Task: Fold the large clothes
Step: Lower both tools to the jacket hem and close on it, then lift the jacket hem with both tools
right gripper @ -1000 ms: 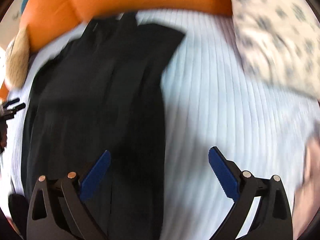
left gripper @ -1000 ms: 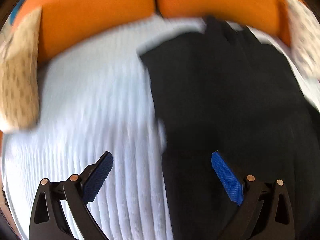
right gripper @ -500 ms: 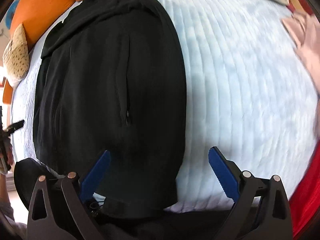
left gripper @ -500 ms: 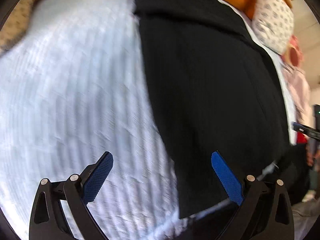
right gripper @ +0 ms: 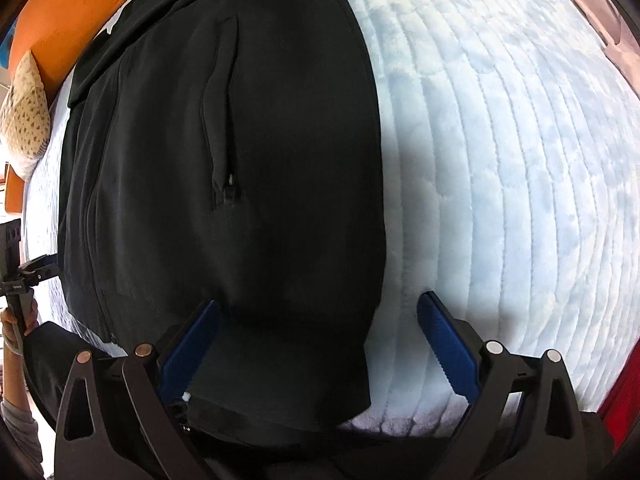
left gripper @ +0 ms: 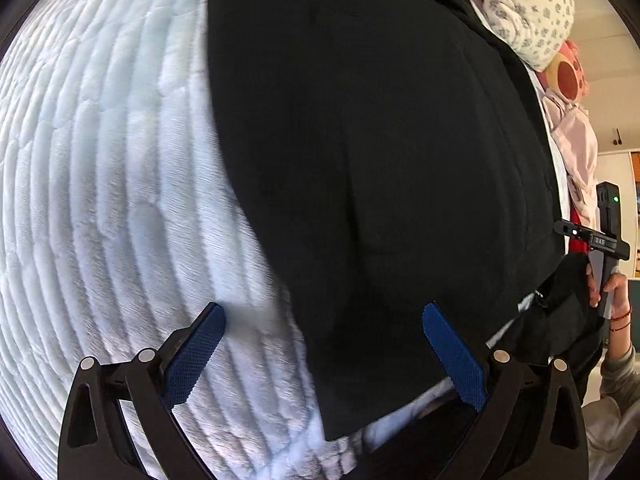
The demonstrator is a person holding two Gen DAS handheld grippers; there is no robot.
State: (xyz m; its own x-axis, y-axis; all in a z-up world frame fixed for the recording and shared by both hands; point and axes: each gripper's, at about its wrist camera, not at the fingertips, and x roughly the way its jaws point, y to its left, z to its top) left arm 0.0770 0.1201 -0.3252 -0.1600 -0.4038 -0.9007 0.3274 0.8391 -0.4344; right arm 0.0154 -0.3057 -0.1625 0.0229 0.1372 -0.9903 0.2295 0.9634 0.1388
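Claws left (left gripper: 324, 354) and right (right gripper: 318, 350) gape wide, empty, over black jacket (right gripper: 240, 160).

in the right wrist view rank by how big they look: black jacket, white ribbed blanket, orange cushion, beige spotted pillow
1. black jacket and white ribbed blanket: both fill much of the frame, too close to call, and fisheye nearness swells both.
2. orange cushion, cut off by the frame edge.
3. beige spotted pillow, smallest.

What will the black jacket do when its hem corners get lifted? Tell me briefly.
The black jacket will probably sag between the grips: it lies flat on the ribbed blanket with soft creases. Its smooth weave may slip in the blue pads. The zipped pocket suggests some weight there.
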